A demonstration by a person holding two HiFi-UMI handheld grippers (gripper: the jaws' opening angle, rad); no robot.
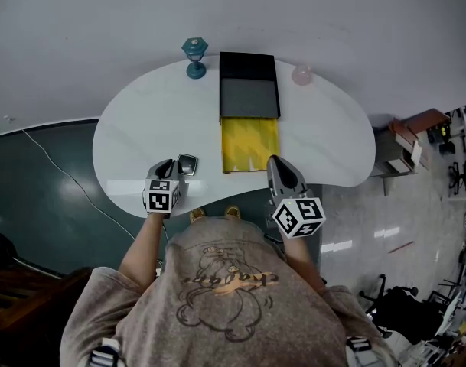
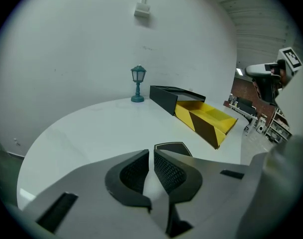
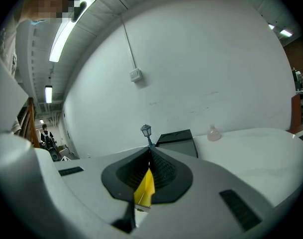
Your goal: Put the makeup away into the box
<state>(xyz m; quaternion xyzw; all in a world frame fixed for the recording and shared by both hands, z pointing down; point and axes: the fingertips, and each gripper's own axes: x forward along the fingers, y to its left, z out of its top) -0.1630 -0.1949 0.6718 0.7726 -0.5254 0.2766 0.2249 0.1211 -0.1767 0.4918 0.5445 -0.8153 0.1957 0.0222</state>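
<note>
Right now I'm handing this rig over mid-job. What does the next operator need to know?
Left gripper: shut, its tips at the small black compact lying on the white table; a grip on it can't be confirmed.
Right gripper: shut on the near edge of the yellow tray, which is pulled out of the black box.
Done: box open; tray looks empty.
Left: compact, and probably the pink round bottle beside the box, go in.

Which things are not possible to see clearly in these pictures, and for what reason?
Compact: left gripper view, lower part hidden behind left gripper.
Pink object: head view, too small to identify.
Yellow tray: right gripper view, only a sliver shows between the jaws of the right gripper.
</note>
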